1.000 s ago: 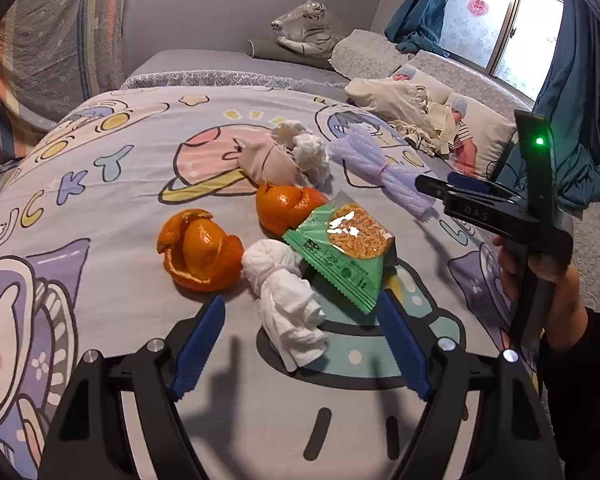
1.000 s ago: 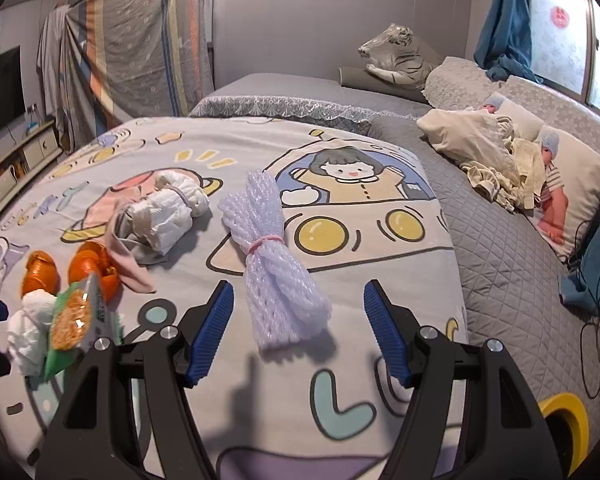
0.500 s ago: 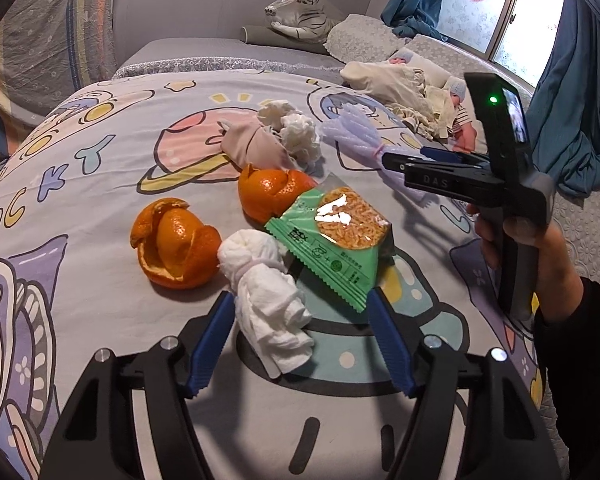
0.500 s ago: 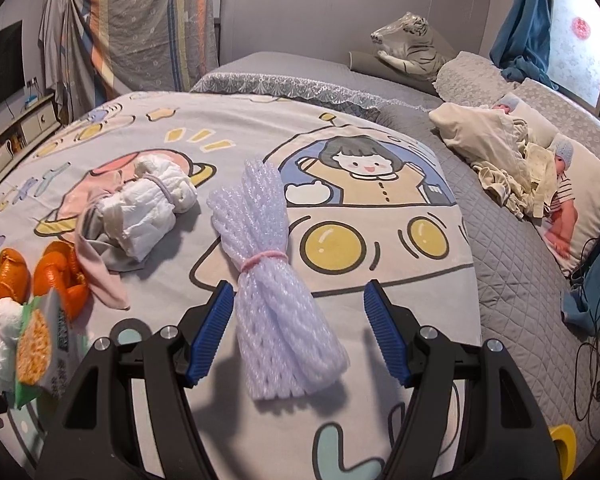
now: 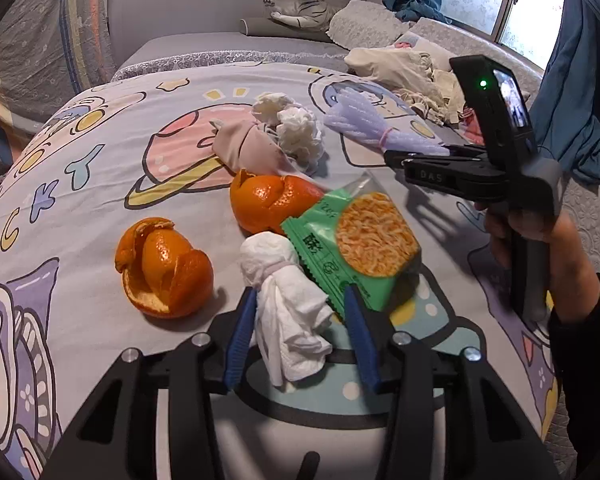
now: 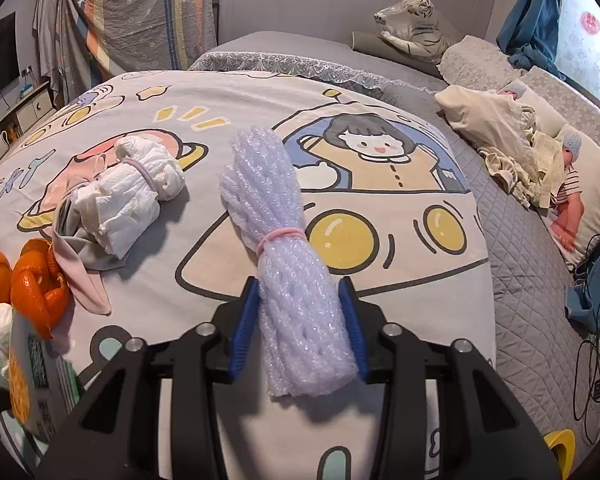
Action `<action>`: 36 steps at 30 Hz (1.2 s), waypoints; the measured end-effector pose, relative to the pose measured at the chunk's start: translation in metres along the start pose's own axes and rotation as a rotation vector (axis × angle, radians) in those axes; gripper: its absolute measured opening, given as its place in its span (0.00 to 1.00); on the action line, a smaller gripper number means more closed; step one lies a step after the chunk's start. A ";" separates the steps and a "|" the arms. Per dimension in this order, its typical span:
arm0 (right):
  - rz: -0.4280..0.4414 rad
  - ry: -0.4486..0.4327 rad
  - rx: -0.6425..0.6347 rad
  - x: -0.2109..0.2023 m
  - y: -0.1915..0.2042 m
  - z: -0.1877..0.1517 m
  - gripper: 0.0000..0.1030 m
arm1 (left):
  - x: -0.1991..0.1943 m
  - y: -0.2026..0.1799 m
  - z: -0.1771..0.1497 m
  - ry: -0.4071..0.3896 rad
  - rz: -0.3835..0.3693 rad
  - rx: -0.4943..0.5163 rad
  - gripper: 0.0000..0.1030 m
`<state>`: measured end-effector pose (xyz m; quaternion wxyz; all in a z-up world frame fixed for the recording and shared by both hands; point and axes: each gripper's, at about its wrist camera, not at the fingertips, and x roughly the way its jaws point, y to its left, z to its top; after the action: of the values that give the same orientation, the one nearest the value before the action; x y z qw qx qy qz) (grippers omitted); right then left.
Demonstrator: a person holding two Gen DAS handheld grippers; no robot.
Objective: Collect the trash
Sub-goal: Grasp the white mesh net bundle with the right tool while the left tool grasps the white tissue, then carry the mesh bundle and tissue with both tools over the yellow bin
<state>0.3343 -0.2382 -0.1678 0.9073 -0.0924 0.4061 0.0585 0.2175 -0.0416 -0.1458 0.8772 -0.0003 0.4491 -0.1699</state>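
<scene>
Closing at lower centre of each view, the left hand-held gripper [image 5: 300, 324] straddles a tied white tissue wad [image 5: 290, 312], right pad clear; the right hand-held gripper [image 6: 302, 320] clamps the purple foam net bundle [image 6: 288, 264] on the bed [image 6: 380, 300].

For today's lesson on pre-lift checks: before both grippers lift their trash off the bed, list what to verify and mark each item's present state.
1. Right gripper pressing on the foam net bundle: ok; it has just been closing.
2. Left gripper around the tied tissue: ok.
3. Left pads pressing the tissue: cannot tell; it has just been closing.
4. Green snack packet clear of the left gripper: not ok, it lies at the right finger.
5. Trash container visible: not ok.
</scene>
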 end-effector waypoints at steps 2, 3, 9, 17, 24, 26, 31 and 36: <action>-0.005 -0.004 0.004 -0.001 -0.001 0.000 0.30 | 0.002 -0.001 -0.001 0.002 0.015 0.012 0.37; -0.005 -0.005 0.005 -0.001 -0.001 0.000 0.29 | 0.002 -0.003 -0.001 0.001 0.019 0.018 0.32; -0.017 -0.046 0.012 -0.011 -0.003 0.000 0.22 | 0.005 -0.010 0.006 -0.004 -0.018 0.041 0.21; -0.017 -0.068 0.044 -0.028 -0.014 -0.002 0.21 | 0.006 -0.035 0.012 -0.014 -0.089 0.082 0.19; -0.031 -0.096 0.086 -0.051 -0.029 -0.008 0.20 | -0.004 -0.057 0.017 -0.050 -0.129 0.125 0.18; -0.033 -0.109 0.099 -0.059 -0.034 -0.010 0.20 | -0.007 -0.061 0.019 -0.063 -0.139 0.135 0.18; -0.040 -0.152 0.136 -0.087 -0.045 -0.016 0.20 | -0.019 -0.068 0.023 -0.107 -0.165 0.148 0.18; -0.049 -0.195 0.156 -0.115 -0.053 -0.021 0.20 | -0.032 -0.072 0.032 -0.153 -0.192 0.149 0.18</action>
<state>0.2526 -0.2979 -0.0894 0.9481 -0.0251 0.3168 0.0132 0.2039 -0.1049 -0.0903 0.8862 0.0089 0.3650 -0.2852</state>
